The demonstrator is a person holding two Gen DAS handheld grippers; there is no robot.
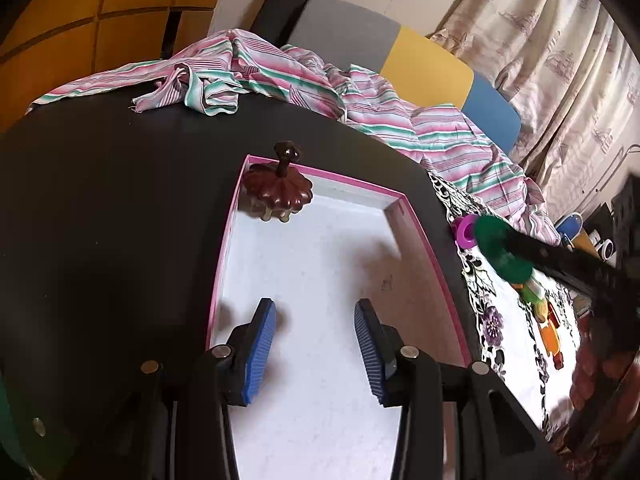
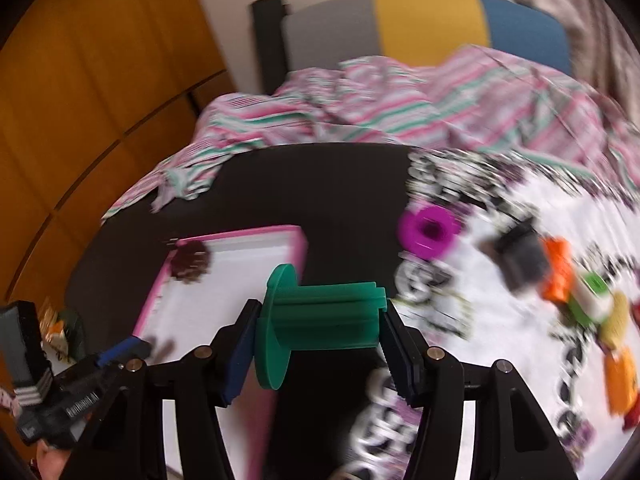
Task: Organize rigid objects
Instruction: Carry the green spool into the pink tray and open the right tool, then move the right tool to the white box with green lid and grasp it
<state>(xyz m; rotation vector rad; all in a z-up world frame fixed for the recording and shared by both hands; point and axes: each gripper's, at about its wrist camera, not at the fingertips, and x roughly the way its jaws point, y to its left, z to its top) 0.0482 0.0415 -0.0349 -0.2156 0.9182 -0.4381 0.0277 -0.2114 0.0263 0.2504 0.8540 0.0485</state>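
Right now my right tongs (image 2: 320, 334) clamp a green spool (image 2: 320, 316) end to end, its wide flange against the left pad and the narrow end against the right pad; it hangs over the near right edge of the pink-rimmed tray (image 2: 298, 248), above the dark surface (image 2: 340, 184). This view is smeared with blur, so small details are uncertain. My left tongs (image 1: 316, 344) stand apart with nothing between the blue pads (image 1: 260, 348), hovering over the tray's white floor near its near end. In the tray's far left corner sits a brown carousel-like ornament (image 1: 278, 192) with a scalloped roof and a knob on top. To the right of the tray, a floral cloth (image 1: 516, 344) covers part of the surface; a magenta spool (image 2: 428, 232) lies at its far left edge, and farther right lies a loose group of small orange, green, yellow and dark pieces (image 2: 560, 276). Beyond all that, a striped pink and green fabric (image 1: 280, 76) is bunched along the far edge, with a grey, yellow and blue chair back (image 2: 428, 24) behind it.
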